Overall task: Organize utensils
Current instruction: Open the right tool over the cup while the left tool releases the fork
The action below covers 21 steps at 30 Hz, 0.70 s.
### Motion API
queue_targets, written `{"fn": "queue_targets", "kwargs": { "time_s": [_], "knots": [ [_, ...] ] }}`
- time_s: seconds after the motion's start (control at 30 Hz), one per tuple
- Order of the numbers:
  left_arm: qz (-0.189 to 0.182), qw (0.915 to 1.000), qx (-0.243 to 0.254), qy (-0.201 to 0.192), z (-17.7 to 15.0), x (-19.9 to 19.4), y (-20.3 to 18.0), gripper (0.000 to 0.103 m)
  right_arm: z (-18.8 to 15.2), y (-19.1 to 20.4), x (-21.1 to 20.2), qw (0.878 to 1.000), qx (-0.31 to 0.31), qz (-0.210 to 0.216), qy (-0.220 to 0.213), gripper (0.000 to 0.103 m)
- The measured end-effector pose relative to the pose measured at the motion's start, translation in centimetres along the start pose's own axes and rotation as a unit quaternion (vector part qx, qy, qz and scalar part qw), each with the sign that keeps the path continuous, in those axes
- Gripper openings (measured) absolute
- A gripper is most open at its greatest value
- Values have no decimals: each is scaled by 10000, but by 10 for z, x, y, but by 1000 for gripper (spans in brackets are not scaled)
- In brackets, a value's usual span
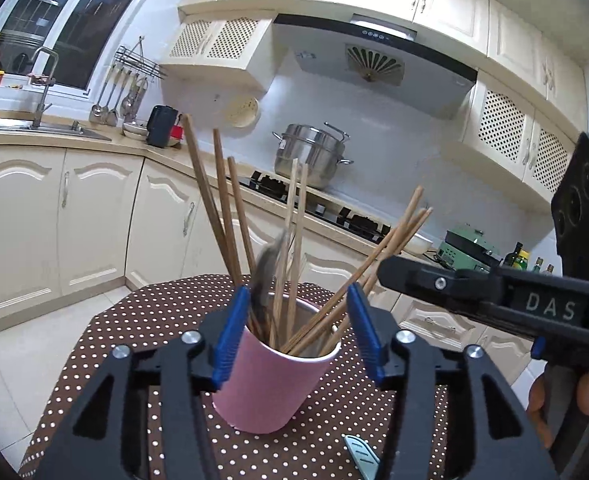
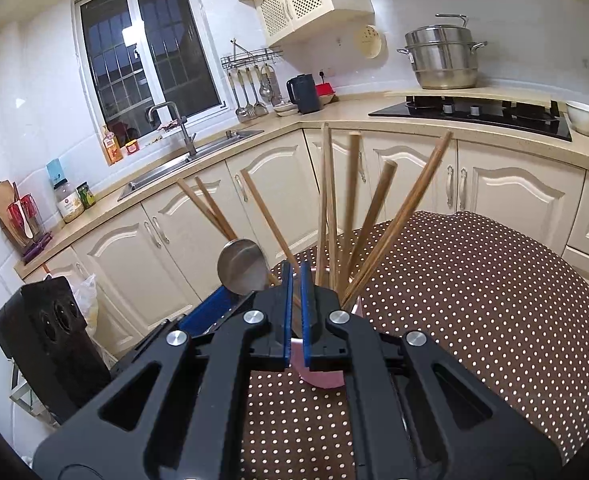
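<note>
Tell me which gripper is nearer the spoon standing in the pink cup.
Left. The left gripper is open with the spoon beside one pad, above the pink cup. The right gripper is shut, off to the side.

Home kitchen. Cream cabinets (image 2: 514,188) above and below a beige bench (image 2: 334,114), steel sink (image 2: 198,152) and tap under a dark window (image 2: 146,52), black gas hob (image 2: 470,114), range hood (image 1: 374,64), stacked steel steamer pot (image 2: 442,56), ladles hung on a wall rack (image 2: 250,80), kettle (image 2: 304,94), white wall tiles.
</note>
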<state>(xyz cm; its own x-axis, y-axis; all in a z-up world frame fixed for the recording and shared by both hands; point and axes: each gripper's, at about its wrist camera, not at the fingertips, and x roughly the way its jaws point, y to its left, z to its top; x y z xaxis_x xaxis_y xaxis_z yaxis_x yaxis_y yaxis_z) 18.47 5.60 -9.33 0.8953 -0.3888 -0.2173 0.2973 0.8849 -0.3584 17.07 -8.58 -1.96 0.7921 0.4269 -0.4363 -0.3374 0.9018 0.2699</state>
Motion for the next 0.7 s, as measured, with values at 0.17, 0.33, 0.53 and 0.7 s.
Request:
{"fn": "queue_targets", "kwargs": {
  "time_s": [0.17,0.33,0.53,0.7],
  "knots": [
    [233,9996,163,46,4,-13,-8,58,-5,6,-10,10000,-39,-8,-1,5],
    [613,9976,315,61,9,-30,-18,63,-11,10,-27,10000,-12,-31,-54,5],
    [849,9954,439,115,15,-55,-32,67,-19,14,-46,9999,15,-55,-92,5],
    [904,9941,579,164,18,-74,-46,69,-27,17,-60,9999,74,-58,-108,5]
  ]
}}
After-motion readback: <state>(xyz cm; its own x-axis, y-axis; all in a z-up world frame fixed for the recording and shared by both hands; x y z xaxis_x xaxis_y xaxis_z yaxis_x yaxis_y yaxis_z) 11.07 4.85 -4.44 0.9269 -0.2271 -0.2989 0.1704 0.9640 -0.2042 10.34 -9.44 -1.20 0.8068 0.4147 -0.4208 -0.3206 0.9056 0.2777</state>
